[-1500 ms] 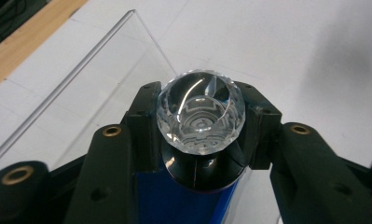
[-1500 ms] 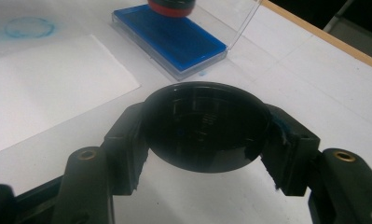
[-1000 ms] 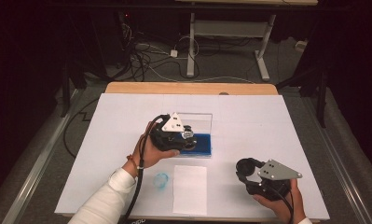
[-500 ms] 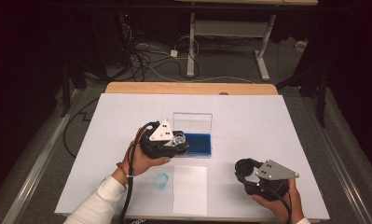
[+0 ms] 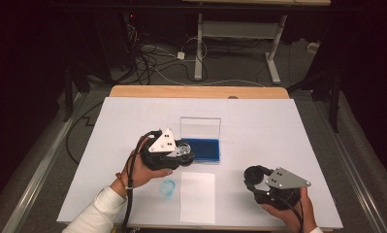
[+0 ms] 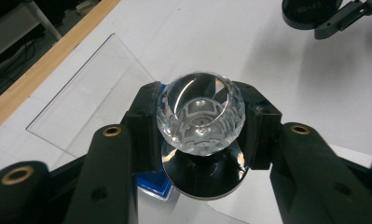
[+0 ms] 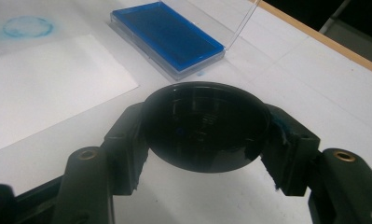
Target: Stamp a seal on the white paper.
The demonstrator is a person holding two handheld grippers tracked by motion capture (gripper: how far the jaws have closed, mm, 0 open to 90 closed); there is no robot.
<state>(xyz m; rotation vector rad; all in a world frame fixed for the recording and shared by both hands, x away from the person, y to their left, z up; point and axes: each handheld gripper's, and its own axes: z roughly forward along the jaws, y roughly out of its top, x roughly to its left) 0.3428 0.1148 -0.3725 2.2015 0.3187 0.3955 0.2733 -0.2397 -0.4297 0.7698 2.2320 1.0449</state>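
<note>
White tabletop [image 5: 259, 121]. Blue ink pad [image 5: 201, 150] at centre, its clear lid [image 5: 200, 127] upright behind it. White paper sheet [image 5: 197, 196] near edge; blue ring stain [image 5: 168, 186] just left of it. Left hand-held gripper [image 5: 181, 154] at the pad's left end, jaws clamped on a faceted clear-knobbed stamp [image 6: 201, 113]. Right hand-held gripper [image 5: 255, 176] low at near right, well apart, jaws clamped on a round black cap [image 7: 206, 125].

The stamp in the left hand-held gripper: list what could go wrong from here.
1. The left hand-held gripper clamps the stamp by its smooth faceted clear knob, so the stamp might twist or slip when pressed down.
2. The paper sheet lies loose on the table, with a blue ring mark already beside it; a wet stamp face could smear or miss the sheet.
3. The open ink pad sits close to that gripper, and its raised clear lid could get knocked.
</note>
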